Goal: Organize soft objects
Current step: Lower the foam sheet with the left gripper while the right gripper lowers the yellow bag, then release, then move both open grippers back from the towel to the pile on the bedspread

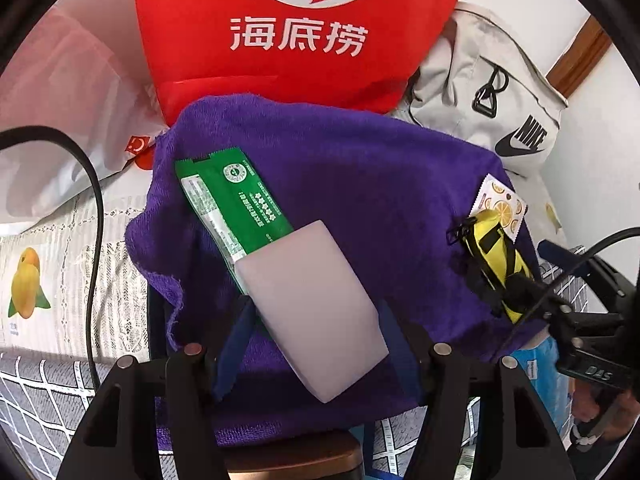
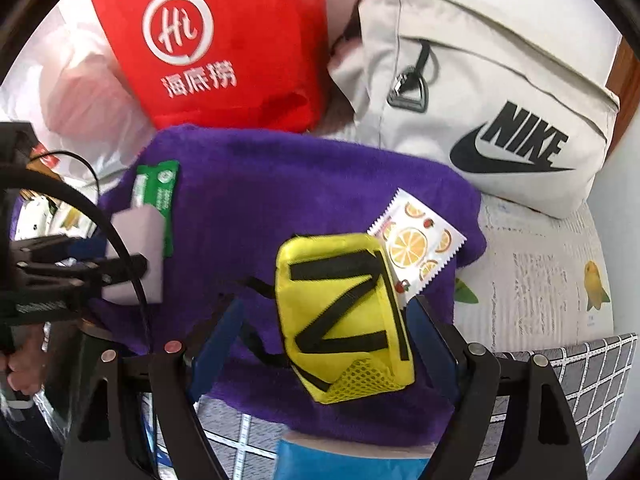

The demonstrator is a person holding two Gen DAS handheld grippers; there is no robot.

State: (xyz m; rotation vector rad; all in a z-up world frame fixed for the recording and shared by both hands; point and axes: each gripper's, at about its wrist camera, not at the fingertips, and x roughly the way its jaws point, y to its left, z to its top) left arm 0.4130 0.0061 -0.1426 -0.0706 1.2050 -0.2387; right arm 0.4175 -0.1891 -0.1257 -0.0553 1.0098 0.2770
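Note:
A purple towel (image 1: 360,176) lies spread over a stool. On it are a green sachet (image 1: 236,204), a pale sponge block (image 1: 312,312), a yellow pouch with black straps (image 2: 344,312) and an orange-print sachet (image 2: 416,244). My left gripper (image 1: 316,344) is open, its blue fingers either side of the sponge block with gaps. My right gripper (image 2: 328,344) is open, its fingers either side of the yellow pouch. The pouch (image 1: 496,264) and right gripper also show at the right of the left wrist view. The sponge (image 2: 136,252) shows at the left of the right wrist view.
A red bag with white lettering (image 1: 300,32) and a grey Nike bag (image 2: 500,112) stand behind the towel. A lace cloth with fruit print (image 1: 60,280) and a checked grey cover (image 2: 580,380) lie around. A blue pack (image 2: 348,460) sits below the towel. A black cable (image 1: 94,216) hangs left.

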